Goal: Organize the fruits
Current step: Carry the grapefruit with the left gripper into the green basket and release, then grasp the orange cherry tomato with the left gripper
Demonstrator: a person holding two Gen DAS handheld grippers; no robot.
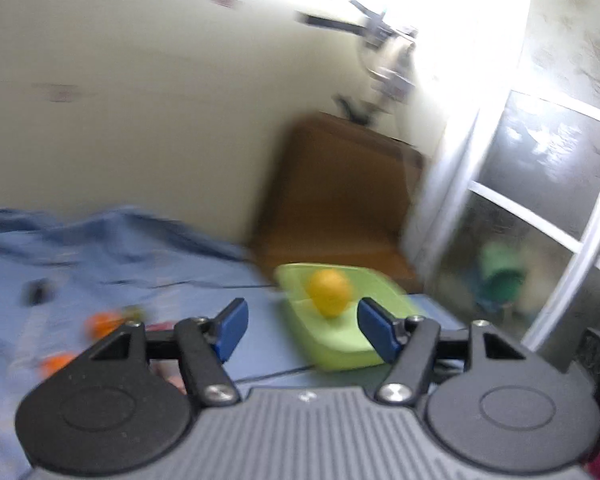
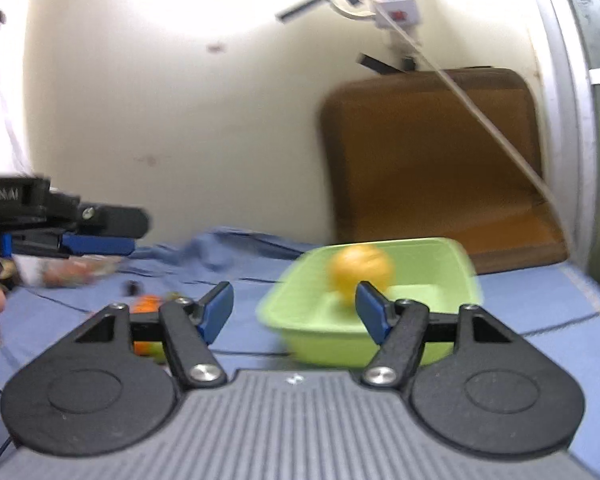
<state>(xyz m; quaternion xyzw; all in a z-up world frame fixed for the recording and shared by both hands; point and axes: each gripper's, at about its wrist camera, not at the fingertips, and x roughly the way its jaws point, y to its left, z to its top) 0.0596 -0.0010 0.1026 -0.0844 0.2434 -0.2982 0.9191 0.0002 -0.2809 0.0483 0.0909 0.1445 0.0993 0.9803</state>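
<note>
A light green tray sits on the blue cloth with one yellow-orange fruit inside it. My left gripper is open and empty, just short of the tray. My right gripper is open and empty, in front of the tray's near left corner. Small orange fruits lie on the cloth to the left, blurred. The left gripper also shows side-on at the left of the right wrist view.
A brown chair stands behind the tray against the cream wall. A window frame is at the right. The blue cloth bunches up at the back left. A white cable hangs across the chair.
</note>
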